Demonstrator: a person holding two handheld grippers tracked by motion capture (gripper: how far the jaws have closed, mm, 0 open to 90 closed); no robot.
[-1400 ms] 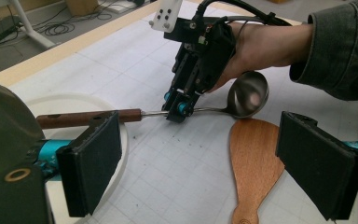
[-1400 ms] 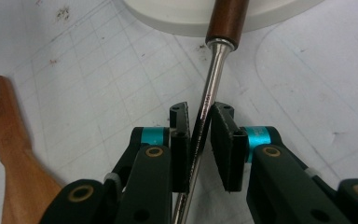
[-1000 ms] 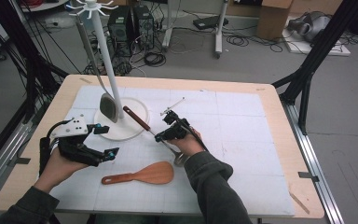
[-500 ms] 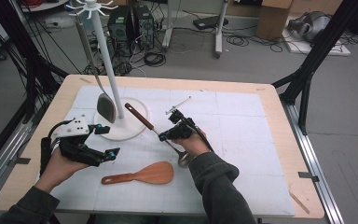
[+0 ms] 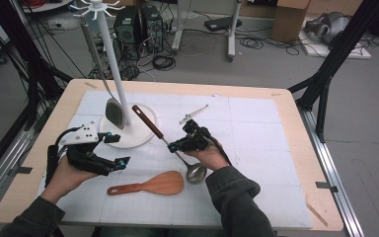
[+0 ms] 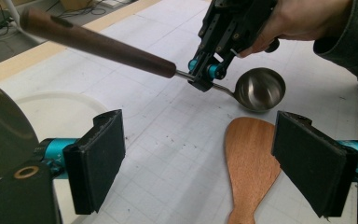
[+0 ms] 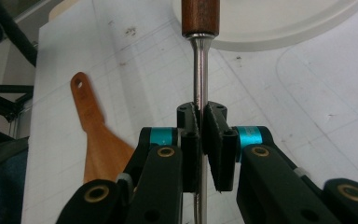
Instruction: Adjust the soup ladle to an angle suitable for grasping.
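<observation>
High view gives me the ladle (image 5: pixel 170 143) as a long tool with a dark brown wooden handle, a thin steel shaft and a round polished bowl. My right gripper (image 5: pixel 177 146) has its jaws pressed tight on the steel shaft, just below the point where the wood ends. The handle end slants up toward the stand (image 5: pixel 131 129), over the edge of its white base, and the bowl hangs low on the near side, just beside the spatula (image 5: pixel 148 184). Seen from the right gripper view, the shaft (image 7: pixel 199 74) runs straight up between the two pads, and the stand's round base (image 7: pixel 270 28) lies just beyond the handle.

My left gripper (image 5: pixel 114 149) sits on the near left of the stand with its jaws spread and nothing between them; they have just been closing a little. From its view, the wooden spatula (image 6: pixel 251 163) lies flat ahead of the pads.

Against the frame a second ago, the ladle's handle end is tilted higher and reaches closer to the stand, and my right hand sits a little nearer to it. The spatula lies where it did.
</observation>
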